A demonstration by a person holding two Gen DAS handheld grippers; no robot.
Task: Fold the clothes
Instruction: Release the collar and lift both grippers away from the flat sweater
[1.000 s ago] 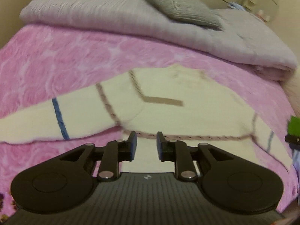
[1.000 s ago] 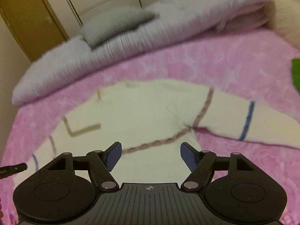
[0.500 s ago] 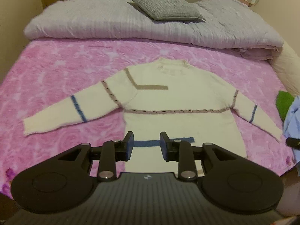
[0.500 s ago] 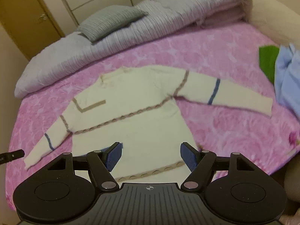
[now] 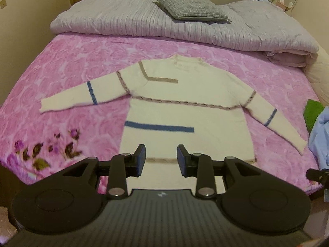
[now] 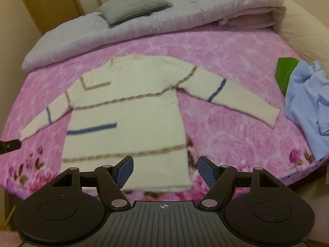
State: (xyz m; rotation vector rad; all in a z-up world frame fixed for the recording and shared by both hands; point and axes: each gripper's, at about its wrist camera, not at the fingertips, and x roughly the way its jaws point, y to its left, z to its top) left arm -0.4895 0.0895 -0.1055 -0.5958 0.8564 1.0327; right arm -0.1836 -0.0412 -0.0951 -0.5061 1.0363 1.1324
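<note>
A cream sweater (image 5: 185, 94) (image 6: 127, 115) with blue and tan stripes lies flat, face up, on the pink floral bedspread (image 5: 61, 78) (image 6: 236, 57), both sleeves spread out to the sides. My left gripper (image 5: 161, 159) hangs above the sweater's hem, jaws a little apart with nothing between them. My right gripper (image 6: 164, 169) hovers over the hem's right corner, jaws wide apart and empty. Neither touches the cloth. The other gripper's tip shows at each view's edge.
A grey rolled duvet (image 5: 144, 24) (image 6: 185, 16) with a grey pillow (image 5: 191, 8) (image 6: 131, 6) fills the bed's far end. A light blue garment (image 6: 308, 107) (image 5: 320, 135) and a green one (image 6: 285, 72) (image 5: 312, 113) lie at the bed's right edge.
Both grippers have pulled back and up from close over the sweater, so the whole garment and the near bed edge now show. The left jaws have parted slightly.
</note>
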